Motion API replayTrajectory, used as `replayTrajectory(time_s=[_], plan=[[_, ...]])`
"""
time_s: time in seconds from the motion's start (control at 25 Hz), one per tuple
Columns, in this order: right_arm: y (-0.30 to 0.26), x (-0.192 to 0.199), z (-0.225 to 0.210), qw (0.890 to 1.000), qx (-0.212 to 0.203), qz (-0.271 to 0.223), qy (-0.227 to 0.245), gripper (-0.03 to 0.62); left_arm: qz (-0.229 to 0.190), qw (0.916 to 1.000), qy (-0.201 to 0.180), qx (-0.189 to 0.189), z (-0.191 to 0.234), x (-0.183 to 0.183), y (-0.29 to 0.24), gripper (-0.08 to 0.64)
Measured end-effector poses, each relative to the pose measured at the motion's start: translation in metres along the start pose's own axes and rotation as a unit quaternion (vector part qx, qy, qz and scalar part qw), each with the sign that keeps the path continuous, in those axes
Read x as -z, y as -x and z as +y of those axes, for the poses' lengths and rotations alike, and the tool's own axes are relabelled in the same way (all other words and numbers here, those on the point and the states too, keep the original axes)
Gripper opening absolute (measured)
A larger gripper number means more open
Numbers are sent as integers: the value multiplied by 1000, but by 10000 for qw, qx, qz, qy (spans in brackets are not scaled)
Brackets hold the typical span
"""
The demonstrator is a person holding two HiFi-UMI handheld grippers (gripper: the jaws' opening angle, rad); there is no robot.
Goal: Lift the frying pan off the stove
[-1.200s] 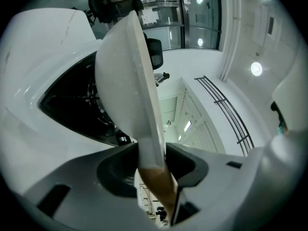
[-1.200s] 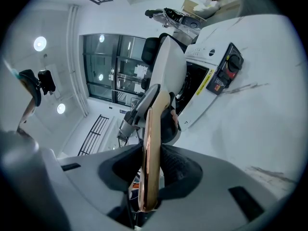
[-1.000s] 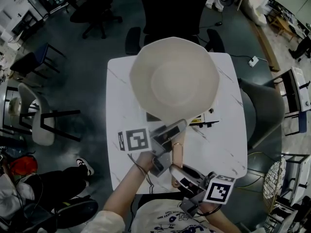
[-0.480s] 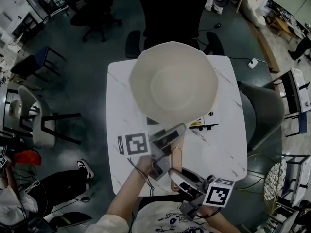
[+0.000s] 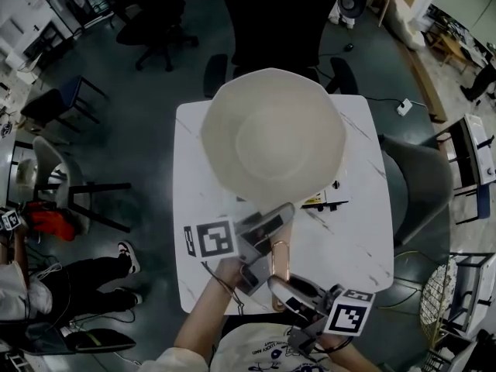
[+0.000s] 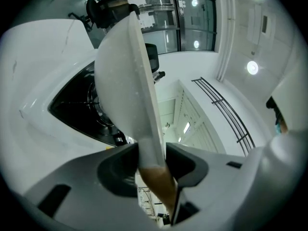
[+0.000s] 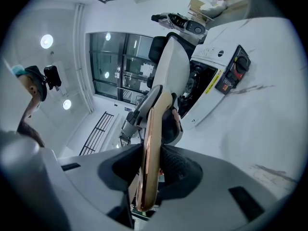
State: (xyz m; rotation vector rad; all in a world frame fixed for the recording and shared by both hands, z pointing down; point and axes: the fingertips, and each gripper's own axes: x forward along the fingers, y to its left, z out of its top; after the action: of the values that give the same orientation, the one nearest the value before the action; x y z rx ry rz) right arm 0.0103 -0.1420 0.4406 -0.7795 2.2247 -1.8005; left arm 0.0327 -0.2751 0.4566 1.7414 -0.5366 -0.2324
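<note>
The white frying pan (image 5: pixel 271 138) hangs in the air above the white table (image 5: pixel 353 242) and hides most of the stove (image 5: pixel 324 201) beneath it. Its handle (image 5: pixel 280 260) runs from white into copper toward me. My left gripper (image 5: pixel 263 229) is shut on the handle's white part (image 6: pixel 150 143) near the pan body (image 6: pixel 122 76). My right gripper (image 5: pixel 285 288) is shut on the copper end (image 7: pixel 151 143), just behind the left gripper (image 7: pixel 144 113). The black stove top (image 6: pixel 77 109) shows below the pan, and the stove's front panel (image 7: pixel 219 76) lies on the table.
A black office chair (image 5: pixel 271 18) stands behind the table and a grey chair (image 5: pixel 422 178) at its right. A white chair (image 5: pixel 60 188) and a person (image 5: pixel 35 285) are at the left. Power cable and plug (image 5: pixel 403 99) lie on the floor at the far right.
Pan and both grippers sit slightly lower in the view, with both grips unchanged. The person at lower left has shifted.
</note>
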Motion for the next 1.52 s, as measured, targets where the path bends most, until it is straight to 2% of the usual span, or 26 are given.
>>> replayTrajectory(time_s=[0.36,1.24,1.52], plan=[[3,9,11,9996,-152,193,112,126,-167,9997,-146,-58,-11,1,14,175],[6,26,52,9967,-532,514,328,130,-732,9971,-171,-108,-39,-2,55,175],[4,33,61,9960,-653,571,191,133,-733,9969,-265,-112,-44,0,62,178]])
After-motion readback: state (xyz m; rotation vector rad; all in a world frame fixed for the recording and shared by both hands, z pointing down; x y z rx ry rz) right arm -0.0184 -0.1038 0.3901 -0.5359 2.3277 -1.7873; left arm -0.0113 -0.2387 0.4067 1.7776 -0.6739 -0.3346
